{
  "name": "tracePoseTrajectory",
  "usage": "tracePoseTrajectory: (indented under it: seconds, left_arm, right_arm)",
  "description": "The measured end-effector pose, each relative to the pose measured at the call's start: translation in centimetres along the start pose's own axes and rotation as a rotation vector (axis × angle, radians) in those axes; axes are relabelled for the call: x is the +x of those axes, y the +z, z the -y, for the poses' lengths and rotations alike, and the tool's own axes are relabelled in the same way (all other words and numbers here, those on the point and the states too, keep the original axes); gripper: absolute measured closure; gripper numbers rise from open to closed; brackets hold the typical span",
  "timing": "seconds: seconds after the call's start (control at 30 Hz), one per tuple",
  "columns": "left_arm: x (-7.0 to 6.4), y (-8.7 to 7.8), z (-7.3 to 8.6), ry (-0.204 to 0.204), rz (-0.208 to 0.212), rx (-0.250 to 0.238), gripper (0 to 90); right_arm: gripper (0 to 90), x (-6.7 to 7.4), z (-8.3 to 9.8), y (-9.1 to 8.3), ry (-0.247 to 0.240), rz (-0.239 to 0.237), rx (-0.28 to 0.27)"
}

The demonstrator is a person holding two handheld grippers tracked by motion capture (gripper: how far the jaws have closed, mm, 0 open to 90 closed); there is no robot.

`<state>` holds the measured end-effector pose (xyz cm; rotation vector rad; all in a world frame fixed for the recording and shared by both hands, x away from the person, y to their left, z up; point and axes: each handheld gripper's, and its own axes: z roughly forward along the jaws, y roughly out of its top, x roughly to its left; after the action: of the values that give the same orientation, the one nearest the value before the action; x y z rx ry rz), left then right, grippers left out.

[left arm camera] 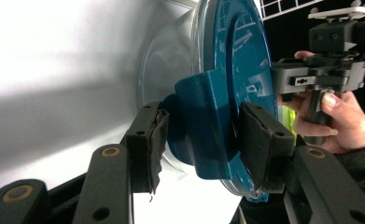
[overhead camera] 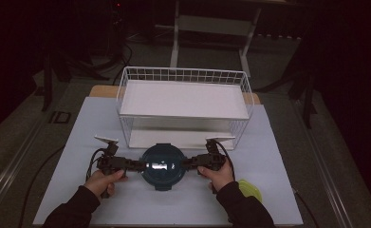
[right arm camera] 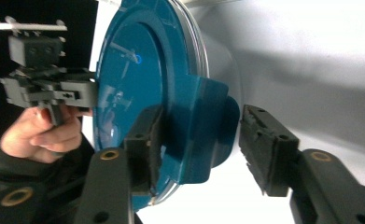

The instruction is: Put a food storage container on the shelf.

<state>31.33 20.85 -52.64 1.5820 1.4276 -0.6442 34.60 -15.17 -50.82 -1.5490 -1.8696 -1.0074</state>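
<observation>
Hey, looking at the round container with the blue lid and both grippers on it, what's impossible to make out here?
- Container's contents: the blue lid covers them in the high view, and glare whitens the clear wall in both gripper views.
- Yellow-green thing: half hidden behind the person's right sleeve in the high view.
- Right gripper: whether its far pad touches the latch tab; a gap seems to show.
- Basket's lower shelf: shadowed by the upper one.

Lab or recording studio setup, not home. Dark room, single lit white table (overhead camera: 126, 209) on wooden base. Grey carpet floor (overhead camera: 22, 142) around it, loose cables (overhead camera: 36, 180) trailing across. Black stand legs (overhead camera: 48, 80) at left and right, tripod-like. White metal frame (overhead camera: 211, 28) behind table. Small red indicator light (overhead camera: 118, 5) on equipment at back. White wire basket (overhead camera: 183, 102) staged as prop.
</observation>
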Motion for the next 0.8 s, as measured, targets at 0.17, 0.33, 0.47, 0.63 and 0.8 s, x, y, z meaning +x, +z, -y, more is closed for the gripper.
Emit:
tracePoseTrajectory:
  seconds: [0.17,0.33,0.47,0.63,0.8]
  left_arm:
    - [0.6,0.1,-0.1,-0.018,0.041,0.006,51.8]
    - [0.7,0.1,-0.1,-0.027,0.051,0.005,52.5]
    - [0.4,0.1,0.0,-0.04,0.048,0.0,53.6]
    - [-0.3,-0.2,0.2,-0.019,0.035,0.006,55.0]
    - [-0.9,-0.5,0.6,0.0,0.02,-0.004,56.2]
  right_arm:
    - [52.6,-0.5,0.0,0.1,0.058,-0.045,0.009]
    - [53.2,-0.6,0.1,0.1,0.072,-0.06,0.007]
    - [53.4,-0.5,0.2,0.0,0.056,-0.052,0.01]
    - [54.3,0.0,0.5,-0.3,0.026,-0.039,0.014]
    - [54.7,0.5,0.8,-0.6,-0.011,-0.027,0.011]
